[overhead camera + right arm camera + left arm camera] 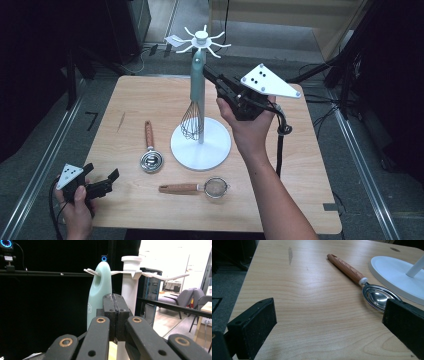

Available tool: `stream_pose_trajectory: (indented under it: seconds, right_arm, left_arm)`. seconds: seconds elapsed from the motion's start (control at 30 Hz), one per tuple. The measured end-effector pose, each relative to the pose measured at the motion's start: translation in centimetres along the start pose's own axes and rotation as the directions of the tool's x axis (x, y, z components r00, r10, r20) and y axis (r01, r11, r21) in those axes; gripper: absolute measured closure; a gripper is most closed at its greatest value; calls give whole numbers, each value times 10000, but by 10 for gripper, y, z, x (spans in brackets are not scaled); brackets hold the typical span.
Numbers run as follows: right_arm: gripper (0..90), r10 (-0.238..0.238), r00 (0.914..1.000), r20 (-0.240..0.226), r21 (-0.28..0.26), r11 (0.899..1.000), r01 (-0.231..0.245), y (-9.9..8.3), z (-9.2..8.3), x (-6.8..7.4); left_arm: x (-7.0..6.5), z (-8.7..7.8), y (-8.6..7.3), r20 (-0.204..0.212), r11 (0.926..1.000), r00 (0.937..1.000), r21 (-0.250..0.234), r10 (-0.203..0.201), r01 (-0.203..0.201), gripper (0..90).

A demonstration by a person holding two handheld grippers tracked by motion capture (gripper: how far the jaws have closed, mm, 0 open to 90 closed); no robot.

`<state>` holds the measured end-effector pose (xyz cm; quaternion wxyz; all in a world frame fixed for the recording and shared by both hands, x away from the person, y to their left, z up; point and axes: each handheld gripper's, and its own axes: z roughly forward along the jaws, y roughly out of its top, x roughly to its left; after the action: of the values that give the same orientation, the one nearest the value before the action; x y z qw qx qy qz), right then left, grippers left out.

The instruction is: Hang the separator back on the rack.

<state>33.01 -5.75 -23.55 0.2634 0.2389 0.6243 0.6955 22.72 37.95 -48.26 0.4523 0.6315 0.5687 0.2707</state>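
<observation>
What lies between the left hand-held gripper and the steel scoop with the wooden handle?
Bare wooden tabletop, seen in the left gripper view between the open left hand-held gripper and the scoop.

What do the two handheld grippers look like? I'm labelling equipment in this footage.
Both are black. The right gripper carries a grey three-cornered plate with black dots and trails a black cable. The left gripper has a smaller grey plate and flat rectangular fingers. Forearms are bare; no sleeves visible.

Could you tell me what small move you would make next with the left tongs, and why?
Probably ease the left tongs forward toward the wooden handle of the scoop. Their jaws stand open and hold nothing near the table's near-left corner, and the scoop lies flat just ahead beside the white stand base. The whisk already hangs on the stand, and the right tongs are shut, holding nothing.
</observation>
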Motion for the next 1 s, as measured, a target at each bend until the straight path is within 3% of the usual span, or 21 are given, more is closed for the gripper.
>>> stream_pose_trajectory:
  seconds: [0.1, 0.5, 0.8, 1.0]
  right_arm:
    - [900, -80, 10000, 5, 14, 10000, 80, -1, 0, 0]
    - [900, -88, 9962, 864, 362, 9993, 57, -17, -18, -13]
    - [900, 96, 9863, 1645, 882, 9958, -244, -41, -41, -28]
    - [894, -111, 9820, 1884, 1267, 9919, -131, -62, -56, -33]
  left_arm:
    - [0, 0, 0, 3, 10000, 10000, -7, -1, 1, 0]
    - [-1, 0, 0, -115, 10000, 9999, 41, 41, -40, 0]
    - [1, 1, 1, -210, 9999, 9996, 11, -166, 166, 0]
    - [1, 1, 1, -280, 9999, 9995, 40, -138, 139, 0]
